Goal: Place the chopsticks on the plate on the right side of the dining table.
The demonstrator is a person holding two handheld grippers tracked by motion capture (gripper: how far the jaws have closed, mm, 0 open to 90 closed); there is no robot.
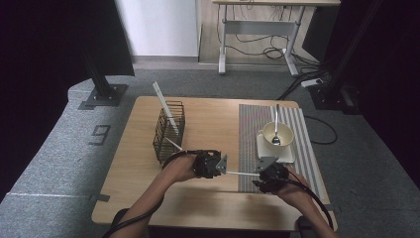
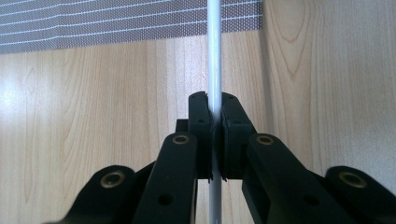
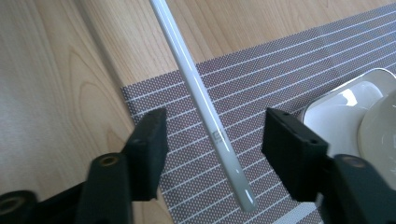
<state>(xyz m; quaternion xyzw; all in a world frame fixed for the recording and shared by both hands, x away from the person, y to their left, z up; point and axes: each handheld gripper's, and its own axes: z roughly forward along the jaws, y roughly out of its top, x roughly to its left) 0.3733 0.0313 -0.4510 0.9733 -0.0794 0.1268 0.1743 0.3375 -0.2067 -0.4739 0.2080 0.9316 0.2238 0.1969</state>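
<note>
At the near middle of the bench [image 1: 208,119], the left hand-held gripper [image 1: 220,166] was clamped tight on a white chopstick [image 1: 241,173], held level and pointing toward the right hand-held gripper [image 1: 260,174], forearm angled in from the bottom left. In the right gripper view the chopstick's free end [image 3: 219,135] lay between the two jaws, touching neither pad, so that gripper stood half open with nothing held, above the striped placemat [image 3: 280,84]. The right hand came in from the bottom right, just in front of the white tray [image 1: 285,156] with the bowl [image 1: 278,134] and spoon [image 1: 276,124]; a wire basket [image 1: 168,131] stood further left with another white stick [image 1: 163,101] in it.
</note>
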